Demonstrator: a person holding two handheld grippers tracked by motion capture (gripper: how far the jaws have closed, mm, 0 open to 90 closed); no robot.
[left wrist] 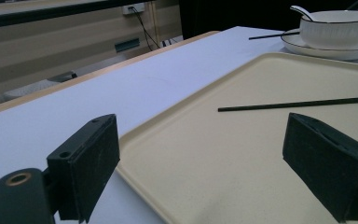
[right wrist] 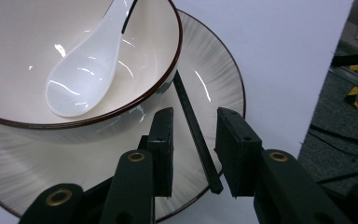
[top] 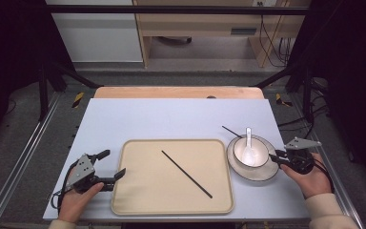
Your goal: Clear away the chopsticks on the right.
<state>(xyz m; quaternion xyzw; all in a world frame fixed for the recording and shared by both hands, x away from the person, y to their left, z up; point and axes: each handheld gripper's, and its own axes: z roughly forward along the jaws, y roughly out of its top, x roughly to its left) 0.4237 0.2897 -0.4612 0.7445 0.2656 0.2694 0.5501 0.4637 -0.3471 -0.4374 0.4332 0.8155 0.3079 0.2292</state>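
High view with both gripper views: a chopstick pickup in its approach step. Your right gripper [top: 280,158] sits at the 3 o'clock rim of the plate [top: 267,172], its jaws partly open and straddling the near end of a black chopstick [right wrist: 196,130] that lies across the plate under the bowl [top: 262,151]; in the right gripper view a gap shows on each side of the stick, so nothing is gripped yet. The stick's far end pokes out past the bowl at 11 o'clock. A white spoon [top: 249,148] rests inside the bowl. A second chopstick [top: 187,174] lies diagonally on the beige tray [top: 124,200], running from 11 toward 5 o'clock. Your left gripper [top: 108,168] waits at the tray's 9 o'clock edge, jaws wide open and empty. The next move likely calls for closing the right jaws squarely on the stick, then drawing it out toward 4 o'clock, low and straight, so the bowl is not nudged.
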